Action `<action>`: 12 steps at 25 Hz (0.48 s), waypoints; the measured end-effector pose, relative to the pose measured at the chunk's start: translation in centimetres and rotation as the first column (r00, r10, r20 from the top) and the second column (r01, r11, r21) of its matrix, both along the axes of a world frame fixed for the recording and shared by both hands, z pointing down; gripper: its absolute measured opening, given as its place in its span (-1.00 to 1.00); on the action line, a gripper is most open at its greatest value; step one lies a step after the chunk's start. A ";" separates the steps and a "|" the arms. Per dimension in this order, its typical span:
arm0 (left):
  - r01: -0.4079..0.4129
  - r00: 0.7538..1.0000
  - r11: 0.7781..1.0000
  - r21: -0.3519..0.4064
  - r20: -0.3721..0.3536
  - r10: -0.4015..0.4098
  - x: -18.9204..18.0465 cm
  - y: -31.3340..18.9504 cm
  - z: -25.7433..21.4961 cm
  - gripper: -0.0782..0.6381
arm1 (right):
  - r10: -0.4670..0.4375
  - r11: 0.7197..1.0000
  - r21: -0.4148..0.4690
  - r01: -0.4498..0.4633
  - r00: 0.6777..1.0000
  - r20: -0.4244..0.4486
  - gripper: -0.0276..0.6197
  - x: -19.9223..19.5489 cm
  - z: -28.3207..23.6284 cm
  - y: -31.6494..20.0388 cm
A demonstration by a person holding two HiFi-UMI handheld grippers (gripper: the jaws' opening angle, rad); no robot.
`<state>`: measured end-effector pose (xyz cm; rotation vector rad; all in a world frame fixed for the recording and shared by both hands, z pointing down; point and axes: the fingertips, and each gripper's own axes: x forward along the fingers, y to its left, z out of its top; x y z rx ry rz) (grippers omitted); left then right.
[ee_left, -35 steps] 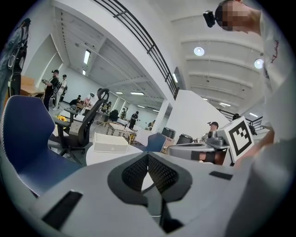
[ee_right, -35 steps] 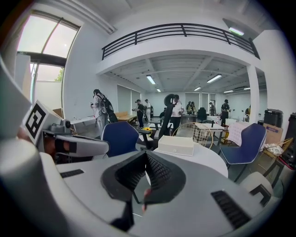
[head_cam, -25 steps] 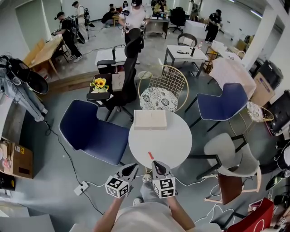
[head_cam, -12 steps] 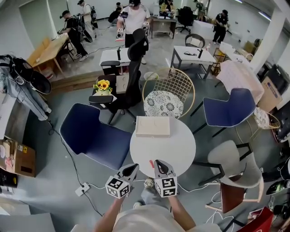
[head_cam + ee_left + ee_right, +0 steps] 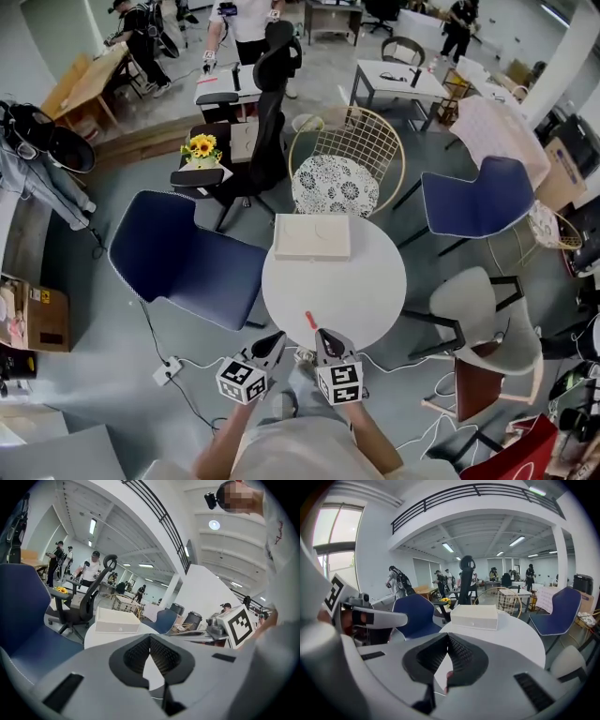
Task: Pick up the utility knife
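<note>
Utility knife (image 5: pixel 310 320) (red) partly behind right tool (image 5: pixel 324 336).

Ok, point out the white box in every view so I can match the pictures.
Head view: white box at centre, on the far edge of the round table.
Left gripper view: white box left of centre, on the table.
Right gripper view: white box just right of centre, on the table.
Shared landmark: the round table.

Small, slim, orange-red utility knife (image 5: pixel 310 320). Lying flat near the closest edge of the round white table (image 5: pixel 366 281), just ahead of the right gripper (image 5: pixel 322 337), a touch left of its tips, apart from them.
</note>
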<state>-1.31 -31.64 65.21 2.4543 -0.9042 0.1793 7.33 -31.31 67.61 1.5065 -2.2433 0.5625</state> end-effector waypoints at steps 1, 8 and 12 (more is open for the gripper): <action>-0.002 1.000 1.000 -0.011 0.000 0.002 0.1 0.2 0.4 -0.75 | 0.001 1.000 -0.017 -0.001 1.000 -0.001 -0.86 0.0 0.6 0.4; 0.002 1.000 0.997 -0.078 -0.004 -0.002 0.3 1.2 2.6 -0.75 | -0.007 0.992 -0.124 0.007 1.000 -0.005 -0.86 -0.2 4.0 2.7; 0.008 1.000 0.995 -0.095 0.003 -0.008 0.0 1.5 3.6 -0.75 | -0.019 0.987 -0.157 0.018 1.000 -0.005 -0.86 -0.6 5.4 3.4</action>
